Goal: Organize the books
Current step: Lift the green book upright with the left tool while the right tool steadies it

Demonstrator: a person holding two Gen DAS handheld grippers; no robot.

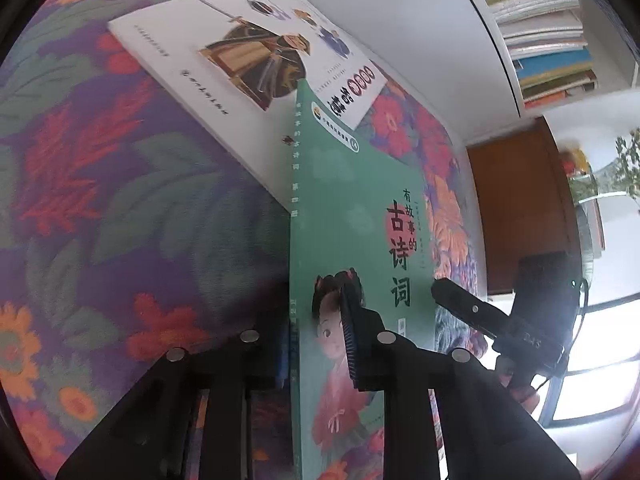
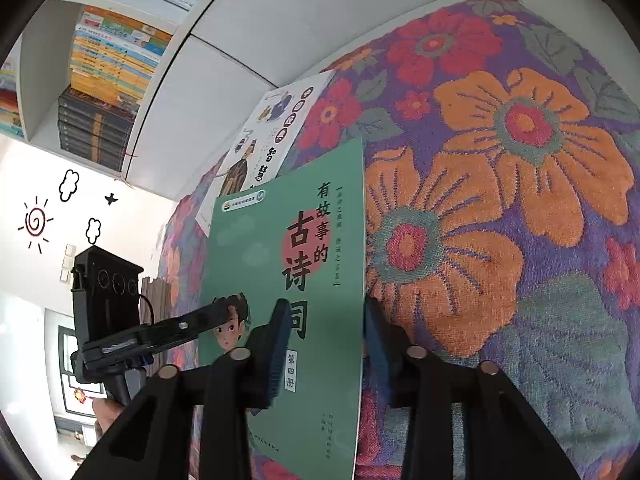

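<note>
Now gripping the thin green picture book (image 1: 360,216) by its spine with the left gripper (image 1: 316,344), clamped tight; right gripper (image 2: 326,344) half closed around its opposite edge, above the flowered woven cloth (image 2: 500,160)

Black tongs (image 1: 316,332), ribbed blue pads (image 2: 280,354), silver screws.

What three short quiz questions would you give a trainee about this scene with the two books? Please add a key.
1. Fill in: the white book lies on the ___-patterned cloth.
2. Which book does the left gripper clamp? A: the green book. B: the white book.
3. True or false: the bookshelf is empty.
Key: 1 floral; 2 A; 3 false.
</note>
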